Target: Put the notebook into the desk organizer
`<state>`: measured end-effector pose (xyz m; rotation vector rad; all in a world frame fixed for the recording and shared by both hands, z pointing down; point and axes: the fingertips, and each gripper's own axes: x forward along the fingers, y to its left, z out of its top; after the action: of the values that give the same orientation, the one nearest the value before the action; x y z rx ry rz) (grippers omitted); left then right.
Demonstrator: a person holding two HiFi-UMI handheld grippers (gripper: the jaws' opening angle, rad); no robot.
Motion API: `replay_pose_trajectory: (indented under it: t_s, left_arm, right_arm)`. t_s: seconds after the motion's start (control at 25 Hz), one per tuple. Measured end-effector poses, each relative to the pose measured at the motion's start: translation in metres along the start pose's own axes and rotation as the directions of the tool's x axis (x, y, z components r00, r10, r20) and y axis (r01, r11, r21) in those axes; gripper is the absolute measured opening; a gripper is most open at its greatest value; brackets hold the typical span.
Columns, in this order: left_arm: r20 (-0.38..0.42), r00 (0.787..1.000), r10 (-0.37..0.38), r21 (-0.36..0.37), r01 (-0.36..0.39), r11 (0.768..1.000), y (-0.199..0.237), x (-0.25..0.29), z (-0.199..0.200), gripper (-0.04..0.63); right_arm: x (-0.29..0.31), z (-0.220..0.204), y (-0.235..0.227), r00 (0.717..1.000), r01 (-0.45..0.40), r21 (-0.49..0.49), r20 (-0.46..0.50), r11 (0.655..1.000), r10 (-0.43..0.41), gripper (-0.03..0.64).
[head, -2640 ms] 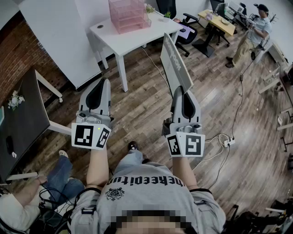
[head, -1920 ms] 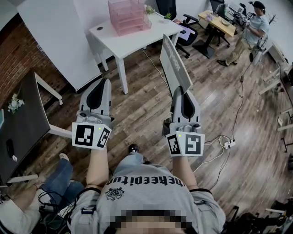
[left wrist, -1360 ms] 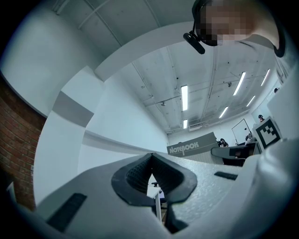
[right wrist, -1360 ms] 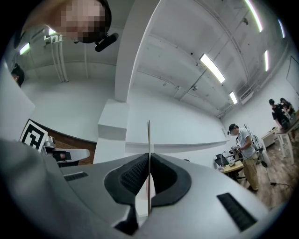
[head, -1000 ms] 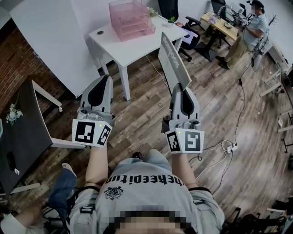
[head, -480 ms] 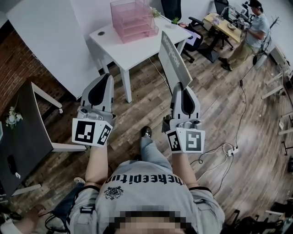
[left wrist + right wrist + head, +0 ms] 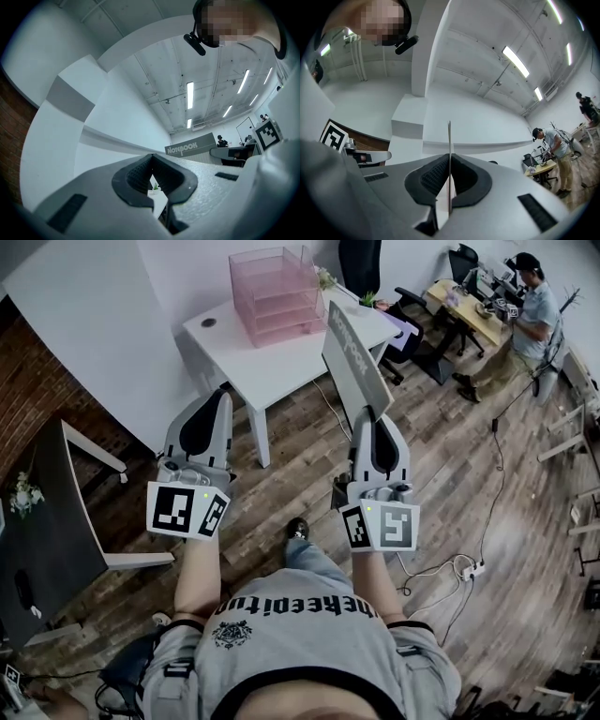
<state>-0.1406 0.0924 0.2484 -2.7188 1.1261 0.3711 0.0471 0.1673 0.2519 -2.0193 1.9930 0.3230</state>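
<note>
The grey notebook (image 7: 354, 362) stands on edge, sticking out forward and up from my right gripper (image 7: 371, 420), which is shut on its lower end. In the right gripper view it shows as a thin vertical edge (image 7: 449, 140) pinched between the pads. My left gripper (image 7: 216, 401) is held level beside it, shut with nothing in it; in the left gripper view its tips (image 7: 151, 159) meet, and the notebook (image 7: 190, 149) shows off to the right. The pink desk organizer (image 7: 277, 292) stands on the white table (image 7: 281, 357) ahead, beyond both grippers.
A dark table (image 7: 37, 512) stands at the left by a brick wall. An office chair (image 7: 398, 310) sits behind the white table. A person (image 7: 532, 301) stands at a desk at the far right. Cables (image 7: 450, 573) lie on the wooden floor.
Both grippers and the notebook have moved forward together toward the white table, which now lies closer under the notebook's tip. Neither grip has changed.
</note>
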Motion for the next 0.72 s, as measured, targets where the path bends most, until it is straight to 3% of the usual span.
replay_pose_trajectory:
  t_s: [0.72]
  left_arm:
    - [0.01, 0.998, 0.069, 0.022, -0.069, 0.997, 0.03, 0.114, -0.032, 0.003]
  right_arm:
    - [0.114, -0.032, -0.065, 0.998, -0.07, 0.008, 0.01, 0.998, 0.07, 0.009]
